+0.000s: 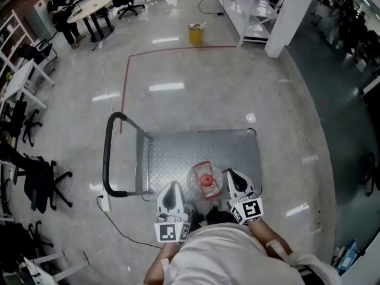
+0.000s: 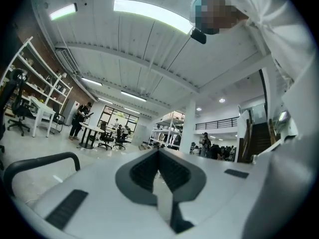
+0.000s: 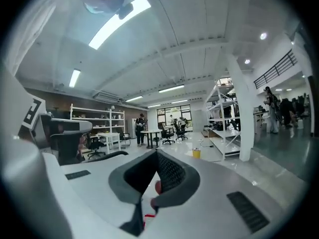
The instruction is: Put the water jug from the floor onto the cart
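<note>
**Item: water jug (image 1: 205,183).** Clear body, red cap and red carrying handle. It stands upright on the cart (image 1: 237,144), near the edge closest to the person and between the two claws. Its base appears to rest on the metal deck, so it looks placed rather than carried.

**Item: cart.** Flat ribbed metal deck with a black push handle (image 1: 108,153) at the head view's left. It sits on a bare grey floor inside a red tape line (image 1: 127,82).

**Item: left gripper (image 1: 173,189).** Its jaws are pressed together with nothing between them. It is held level just beside the jug, not touching it.

**Item: right gripper (image 1: 230,178).** Its jaws are fully closed and grip nothing. A trace of red shows past the tips in its own view, probably the jug's cap beyond them. It is close to the jug's right side, and contact cannot be confirmed.

**Condition note.** With the jug on the deck and both claws empty, the transfer appears complete. The claws' level, raised pose suggests they have let go of it.

**Background.** Yellow bin (image 1: 196,34), shelving, desks and chairs stand well apart.
</note>
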